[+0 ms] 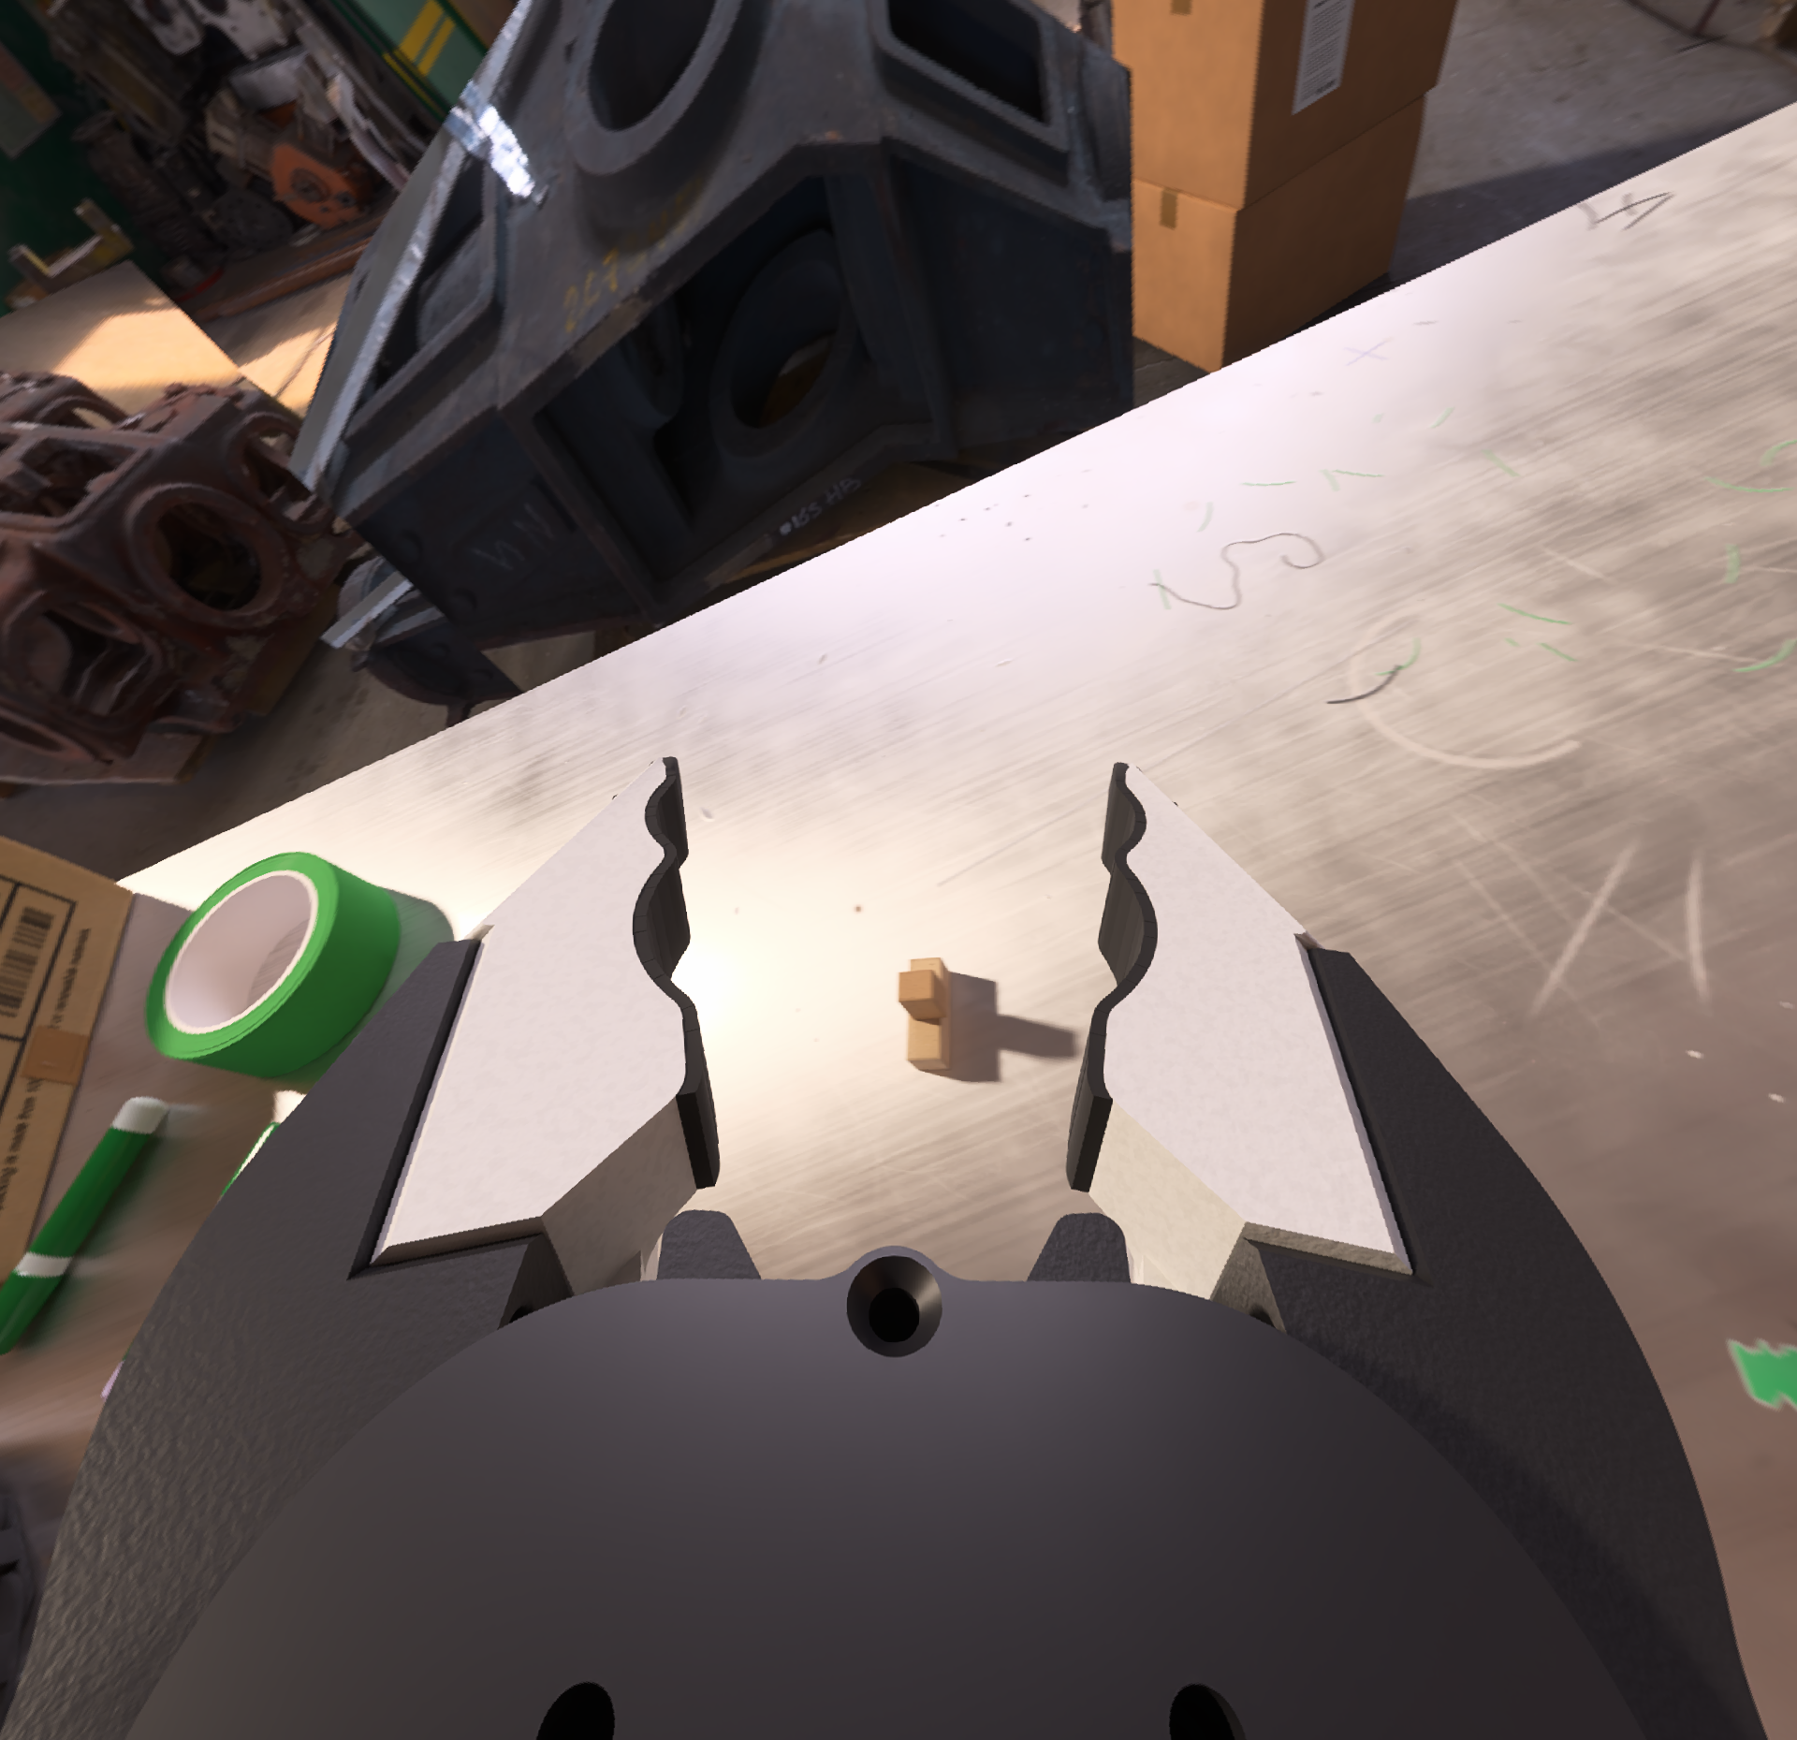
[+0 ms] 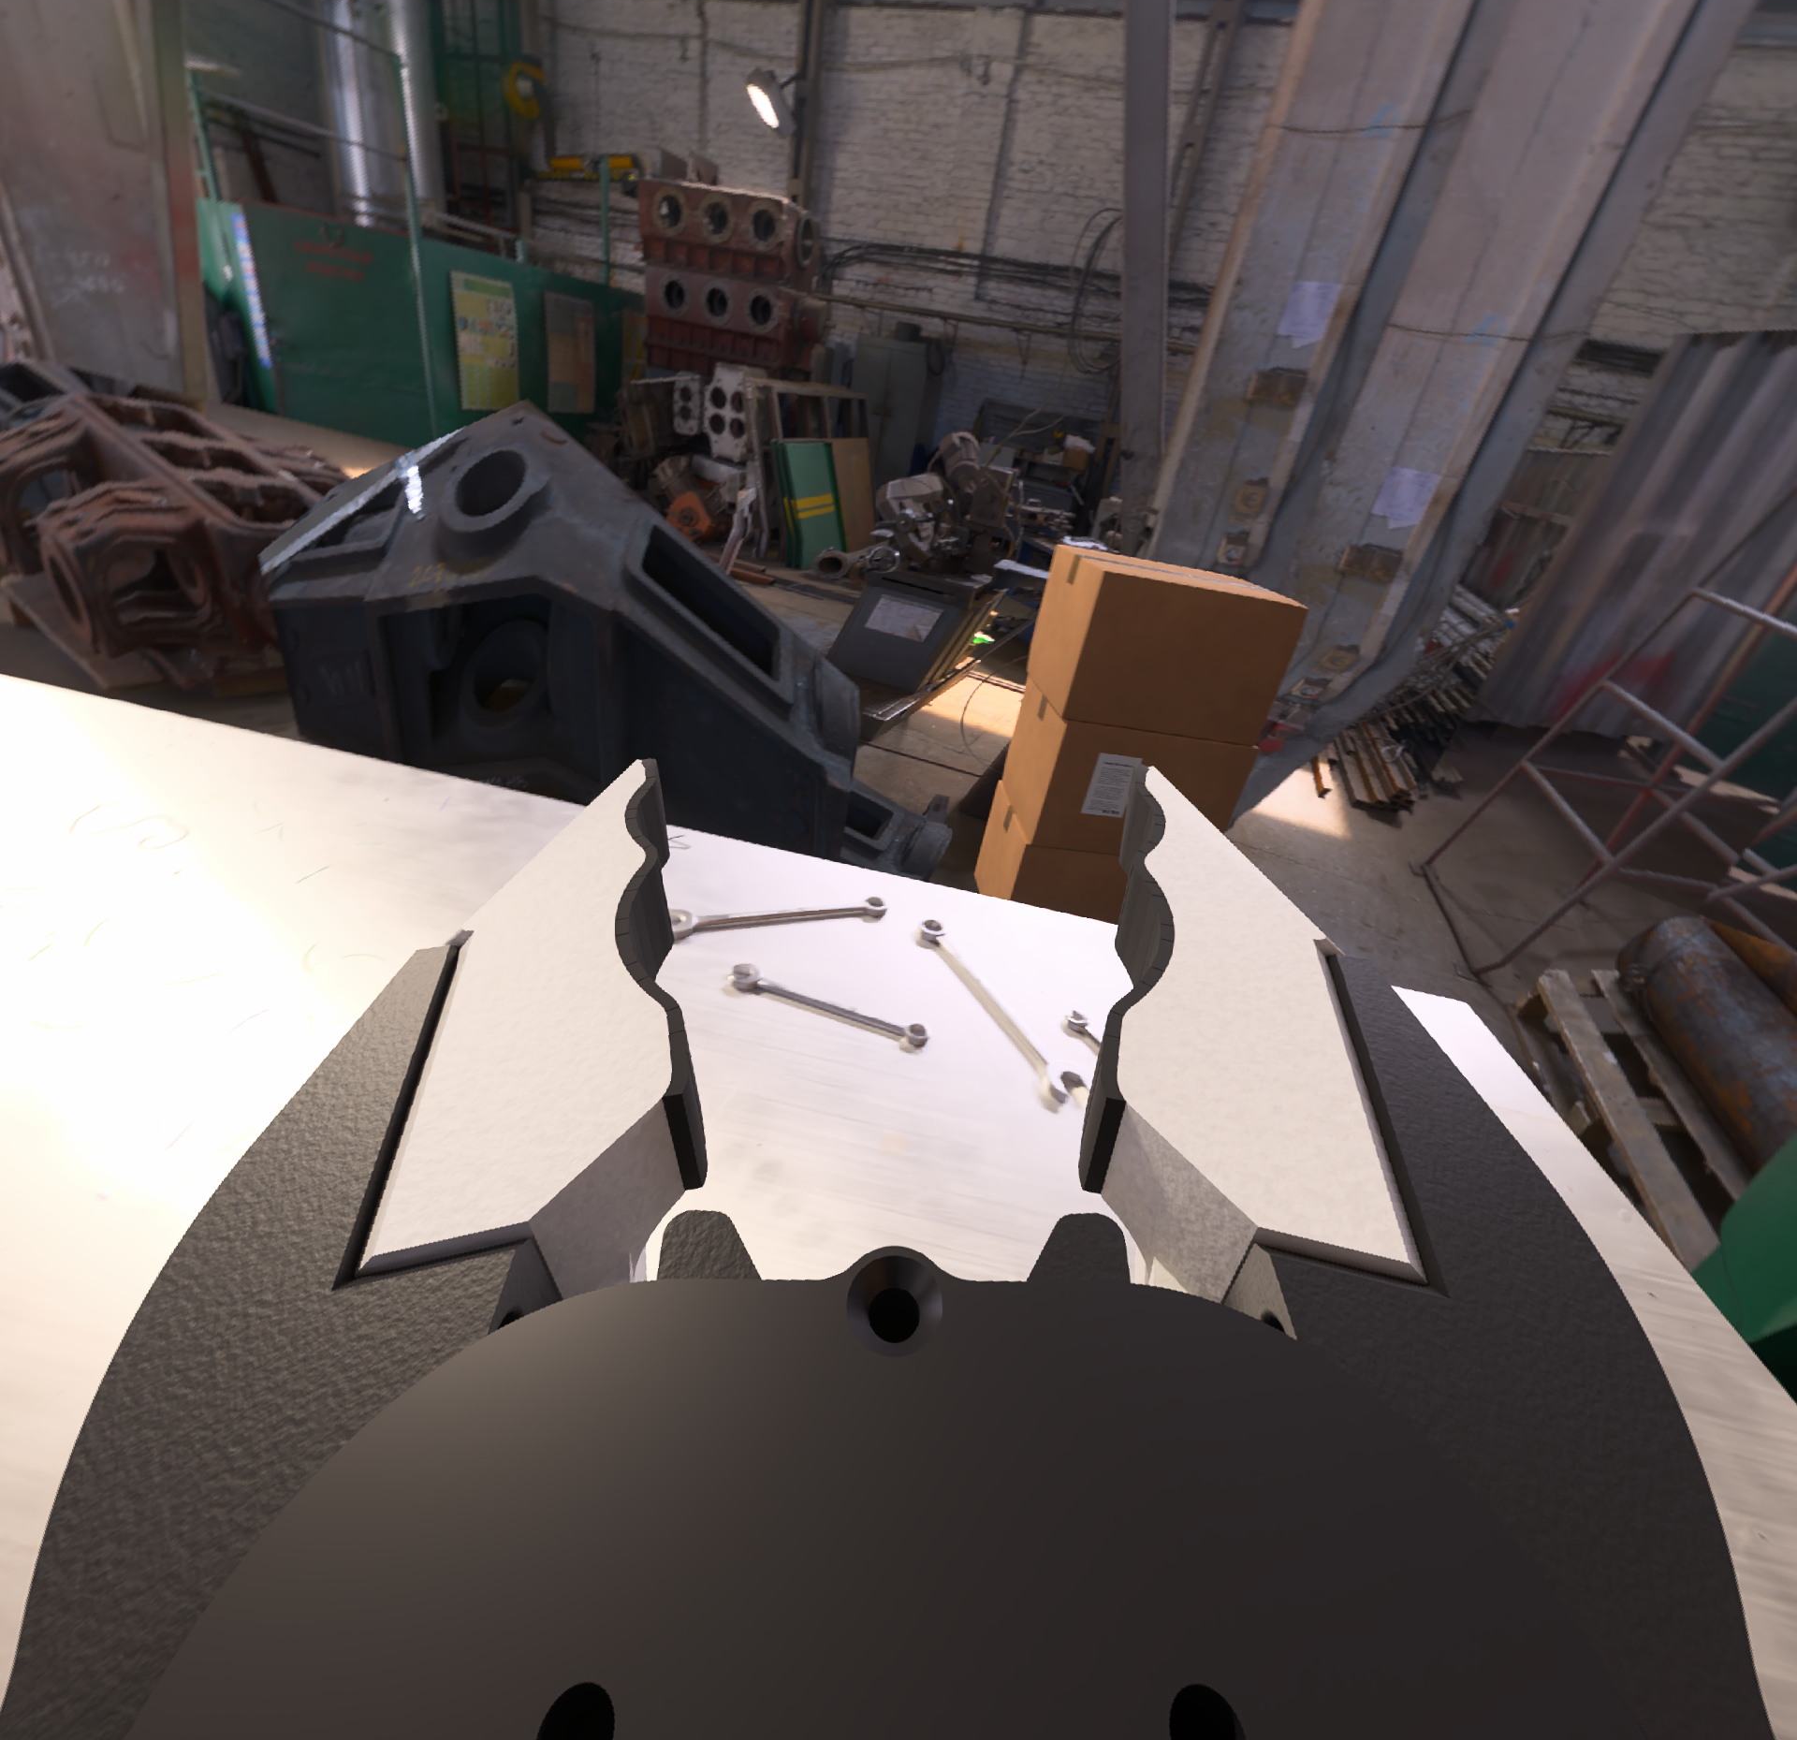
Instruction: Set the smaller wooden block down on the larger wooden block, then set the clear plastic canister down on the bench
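Observation:
In the left wrist view a small tan wooden block [image 1: 921,988] sits on the left part of a larger pale wooden block [image 1: 972,1032] on the scratched metal bench [image 1: 1264,818]. The two touch. My left gripper [image 1: 895,774] is open and empty, well above the blocks, which show between its fingers. My right gripper [image 2: 897,771] is open and empty above another part of the bench [image 2: 194,915]. No clear plastic canister shows in either view.
A green tape roll [image 1: 272,964], a green marker [image 1: 78,1197] and a cardboard box [image 1: 49,993] lie left of the blocks. Several wrenches [image 2: 827,1003] lie under the right gripper near the bench's far edge. Stacked cartons [image 2: 1147,701] and a dark casting [image 1: 739,283] stand beyond.

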Tool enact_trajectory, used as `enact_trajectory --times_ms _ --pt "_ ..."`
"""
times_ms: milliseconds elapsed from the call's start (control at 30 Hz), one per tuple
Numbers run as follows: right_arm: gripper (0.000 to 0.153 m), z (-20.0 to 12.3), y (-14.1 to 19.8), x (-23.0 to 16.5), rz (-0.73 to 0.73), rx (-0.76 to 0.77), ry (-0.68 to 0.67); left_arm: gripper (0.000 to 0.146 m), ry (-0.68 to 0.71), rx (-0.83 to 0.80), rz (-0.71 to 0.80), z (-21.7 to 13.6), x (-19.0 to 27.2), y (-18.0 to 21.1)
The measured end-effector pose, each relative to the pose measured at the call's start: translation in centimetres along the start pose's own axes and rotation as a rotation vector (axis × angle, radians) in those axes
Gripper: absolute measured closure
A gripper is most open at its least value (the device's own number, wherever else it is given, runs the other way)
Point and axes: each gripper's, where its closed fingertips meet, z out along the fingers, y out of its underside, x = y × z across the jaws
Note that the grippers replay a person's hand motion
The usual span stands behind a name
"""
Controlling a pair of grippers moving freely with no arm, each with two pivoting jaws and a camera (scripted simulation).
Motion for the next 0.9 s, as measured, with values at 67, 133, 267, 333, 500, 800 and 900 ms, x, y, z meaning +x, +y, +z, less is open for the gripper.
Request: enact_trajectory --times_ms 67,133,267,333,500,800,900 --pt "0.049 0.3 0.1 -2.6 -0.025 -0.017 -0.047 0.058 0.019 0.016 0.002 -0.4 1.3 -0.2" --pt "0.028 0.4 0.4 -5.8 -0.042 -0.029 -0.111 0.057 0.043 0.036 0.009 -0.6 2.8 -0.2" --pt "0.024 -0.5 1.2 -12.2 0.02 -0.036 -0.227 0.058 0.099 -0.044 0.025 -0.7 5.5 1.5" --pt "0.023 -1.5 2.4 -15.8 0.056 -0.069 -0.35 0.059 0.108 -0.11 0.022 -0.8 6.6 2.8" --pt "0.03 -3.8 6.2 -21.4 0.145 -0.159 -0.469 0.062 0.055 -0.163 -0.003 -1.2 9.5 4.6" --pt "0.044 -4.7 11.1 -25.5 0.02 -0.291 -0.489 0.066 0.116 0.006 -0.111 -2.9 15.7 3.2" --pt "0.048 -3.4 11.6 -25.6 0.052 -0.284 -0.457 0.069 0.151 0.075 -0.162 -3.4 17.3 2.2"
